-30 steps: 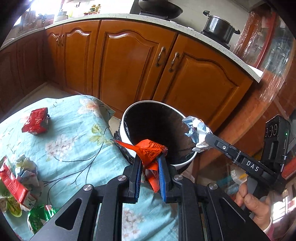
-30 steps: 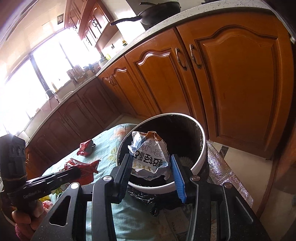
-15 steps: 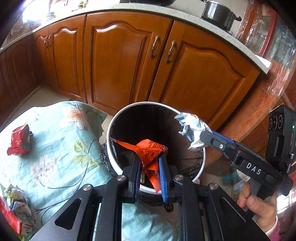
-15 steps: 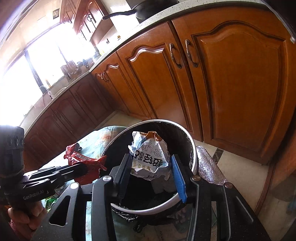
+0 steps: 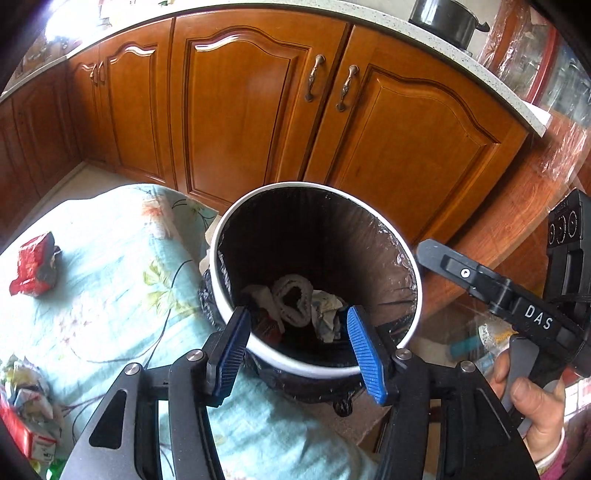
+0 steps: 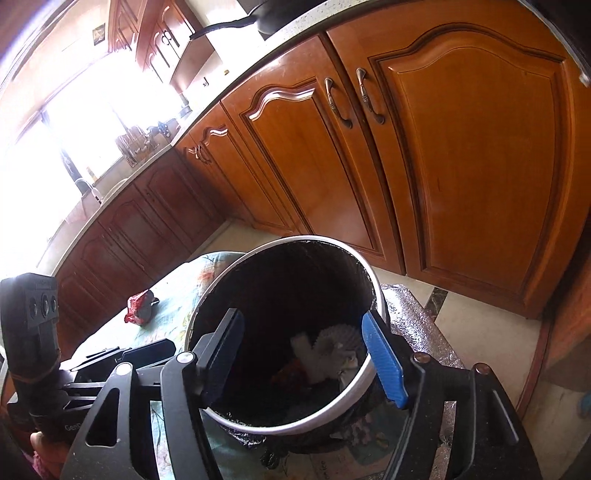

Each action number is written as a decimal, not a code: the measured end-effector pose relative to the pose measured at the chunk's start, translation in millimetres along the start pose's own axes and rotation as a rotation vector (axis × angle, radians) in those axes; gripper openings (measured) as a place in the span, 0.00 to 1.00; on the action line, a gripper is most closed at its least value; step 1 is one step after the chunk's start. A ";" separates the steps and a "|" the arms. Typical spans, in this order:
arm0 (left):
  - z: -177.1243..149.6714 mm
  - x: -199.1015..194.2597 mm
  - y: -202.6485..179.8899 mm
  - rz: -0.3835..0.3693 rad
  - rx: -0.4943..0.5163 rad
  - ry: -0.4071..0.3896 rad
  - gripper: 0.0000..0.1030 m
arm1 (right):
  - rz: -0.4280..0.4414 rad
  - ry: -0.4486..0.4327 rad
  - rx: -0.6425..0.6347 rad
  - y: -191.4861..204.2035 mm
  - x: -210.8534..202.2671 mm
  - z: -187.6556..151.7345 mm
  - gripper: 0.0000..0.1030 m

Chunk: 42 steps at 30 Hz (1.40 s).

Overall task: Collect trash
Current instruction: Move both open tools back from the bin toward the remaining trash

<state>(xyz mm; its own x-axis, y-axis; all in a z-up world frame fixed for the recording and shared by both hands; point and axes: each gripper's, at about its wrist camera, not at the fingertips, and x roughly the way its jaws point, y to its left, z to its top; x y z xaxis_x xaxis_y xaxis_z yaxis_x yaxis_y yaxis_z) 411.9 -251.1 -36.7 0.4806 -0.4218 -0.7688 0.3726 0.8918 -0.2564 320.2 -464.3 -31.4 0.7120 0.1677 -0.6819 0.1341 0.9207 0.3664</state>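
Observation:
A round white trash bin with a black liner stands beside the table, and it also shows in the right wrist view. Crumpled wrappers and paper lie at its bottom, also seen in the right wrist view. My left gripper is open and empty above the bin's near rim. My right gripper is open and empty over the bin mouth; it also shows in the left wrist view. A red wrapper lies on the floral tablecloth; it also shows in the right wrist view.
More crumpled wrappers lie at the table's near left edge. Wooden kitchen cabinets stand behind the bin. A pot sits on the counter. Foil sheeting covers the floor by the bin.
Both grippers opened over the bin. The red-orange wrapper left my left gripper and the white crumpled packet left my right gripper; both now lie in the bin.

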 end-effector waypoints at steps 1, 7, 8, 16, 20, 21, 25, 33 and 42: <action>-4.9 -4.3 1.4 0.001 -0.007 -0.006 0.53 | 0.002 -0.003 0.003 0.8 -2.9 -1.8 0.73; -41.3 -36.1 10.9 0.022 -0.043 -0.061 0.61 | 0.007 -0.020 0.005 13.8 -18.3 -21.4 0.92; -48.9 -42.5 13.0 0.021 -0.053 -0.067 0.61 | 0.013 -0.023 0.009 16.8 -20.7 -26.8 0.92; -95.9 -89.0 38.5 0.040 -0.123 -0.103 0.62 | 0.065 -0.005 0.028 47.1 -31.1 -68.0 0.93; -118.5 -114.8 53.7 0.053 -0.172 -0.123 0.62 | 0.097 0.024 0.039 64.1 -32.8 -82.3 0.93; -124.2 -120.5 57.3 0.060 -0.179 -0.127 0.62 | 0.103 0.026 0.039 68.8 -33.7 -86.0 0.93; -145.9 -145.0 73.3 0.092 -0.210 -0.144 0.62 | 0.126 0.039 0.010 90.6 -36.0 -100.8 0.94; -178.5 -184.6 101.9 0.137 -0.287 -0.173 0.62 | 0.168 0.092 -0.068 139.0 -29.8 -126.2 0.94; -213.1 -233.4 121.5 0.193 -0.352 -0.225 0.62 | 0.225 0.145 -0.141 188.7 -15.5 -147.9 0.94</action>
<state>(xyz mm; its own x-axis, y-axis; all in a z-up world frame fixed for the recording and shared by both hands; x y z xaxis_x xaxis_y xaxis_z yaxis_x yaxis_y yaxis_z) 175.9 -9.4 -13.3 0.6899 -0.2324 -0.6856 -0.0144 0.9425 -0.3340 232.6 -241.1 -45.4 0.6057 0.4122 -0.6806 -0.1202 0.8930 0.4338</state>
